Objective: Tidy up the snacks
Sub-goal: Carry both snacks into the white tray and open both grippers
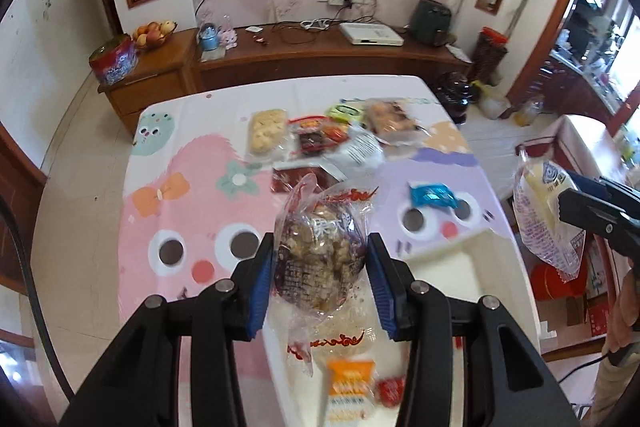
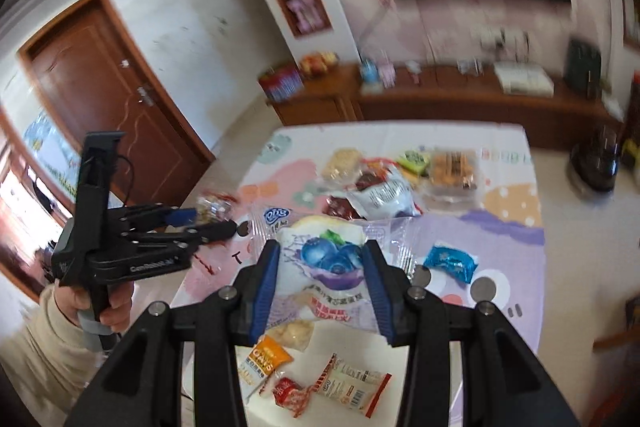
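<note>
**Both grippers hold a snack above the cartoon-print table**

Left wrist view: the left gripper (image 1: pixel 320 275), black with blue pads, is clamped on a clear-wrapped brown nut cake (image 1: pixel 320 259), held clear above the table with the pink and purple cartoon cloth (image 1: pixel 180 187). Farther back on the cloth lies a loose pile of mixed snack packets (image 1: pixel 332 135), and a small blue foil packet (image 1: pixel 434 195) lies apart to its right. A white tray (image 1: pixel 460 263) sits under the gripper, with an orange oat packet (image 1: pixel 351 387) in it.

Right wrist view: the right gripper (image 2: pixel 320 279) pinches a white blueberry-print cake packet (image 2: pixel 328 267) in the air, over the tray's orange, red and white wrappers. At left, a hand in a beige sleeve (image 2: pixel 92 303) holds the left gripper.
</note>
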A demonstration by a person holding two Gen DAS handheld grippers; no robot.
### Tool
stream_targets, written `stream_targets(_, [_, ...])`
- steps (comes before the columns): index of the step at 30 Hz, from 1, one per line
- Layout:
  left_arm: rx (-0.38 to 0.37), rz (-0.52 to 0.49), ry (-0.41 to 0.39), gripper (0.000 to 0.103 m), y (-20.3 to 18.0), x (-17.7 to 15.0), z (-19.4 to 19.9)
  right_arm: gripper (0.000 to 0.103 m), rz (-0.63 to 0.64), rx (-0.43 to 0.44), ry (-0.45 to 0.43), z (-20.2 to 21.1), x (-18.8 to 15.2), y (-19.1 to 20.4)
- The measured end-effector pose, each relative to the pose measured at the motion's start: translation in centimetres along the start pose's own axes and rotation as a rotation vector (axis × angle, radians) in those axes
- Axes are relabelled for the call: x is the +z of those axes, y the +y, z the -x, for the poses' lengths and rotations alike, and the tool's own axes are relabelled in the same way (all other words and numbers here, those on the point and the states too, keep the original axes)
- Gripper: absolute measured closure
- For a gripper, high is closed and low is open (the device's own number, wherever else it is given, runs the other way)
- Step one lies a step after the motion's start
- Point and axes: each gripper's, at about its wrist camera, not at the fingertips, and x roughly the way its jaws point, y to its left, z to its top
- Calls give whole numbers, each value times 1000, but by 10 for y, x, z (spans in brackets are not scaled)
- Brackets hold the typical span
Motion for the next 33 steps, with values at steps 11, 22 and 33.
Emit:
stream_targets(11, [-6,49,5,60,-22,-88,-10,61,245,-114,-213,39,-85,69])
stream_targets(22, [56,30,-23,60,-29,-117,-21,60,367,-267,-313,30,-124,97])
stream_targets(33, [65,75,-39,60,-22,-123,-22,60,256,-302,-163,-10,-126,78])
